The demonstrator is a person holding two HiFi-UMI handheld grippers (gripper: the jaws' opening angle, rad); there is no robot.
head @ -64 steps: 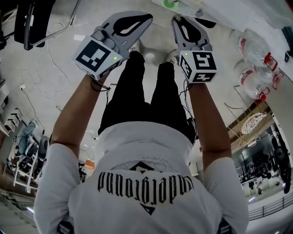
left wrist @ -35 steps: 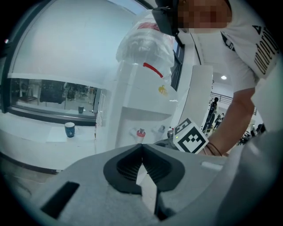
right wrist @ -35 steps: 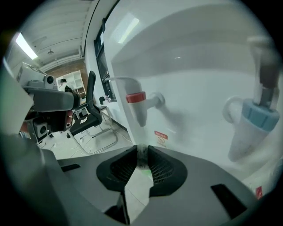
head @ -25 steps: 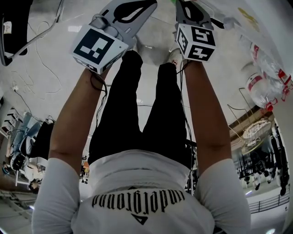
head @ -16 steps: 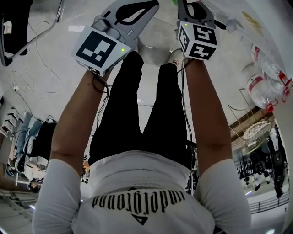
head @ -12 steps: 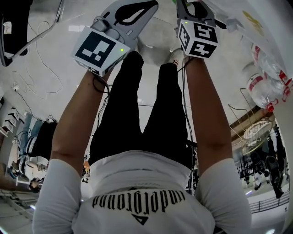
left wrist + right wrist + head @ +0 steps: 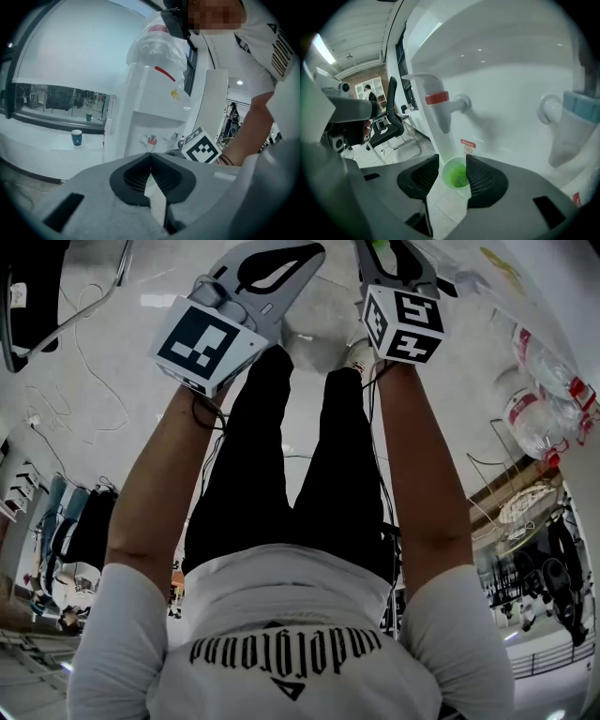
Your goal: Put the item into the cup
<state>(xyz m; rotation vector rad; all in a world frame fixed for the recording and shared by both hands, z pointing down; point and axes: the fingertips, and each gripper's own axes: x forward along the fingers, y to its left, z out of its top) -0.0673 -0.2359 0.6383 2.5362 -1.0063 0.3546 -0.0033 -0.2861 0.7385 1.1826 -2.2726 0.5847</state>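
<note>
Facing dispenser point(image 7: 511, 70): its white front is close ahead of me. If I push in, the right gripper could bump it.
Right gripper point(image 7: 452, 161): jaws wide apart, just been opening, gripping nothing. The cup stands between them, and the right pad looks very near its rim. If I pull back crooked, I could snag it.
Left gripper point(image 7: 150, 157): jaws closed tip to tip, empty. Idle, so low risk.
Red tap point(image 7: 438, 105): above the cup. If the spout sits off-centre, I judge the flow would miss.
Cup point(image 7: 457, 174): green, upright under the red tap. Probably light and easily tipped. I can see no separate item.
</note>
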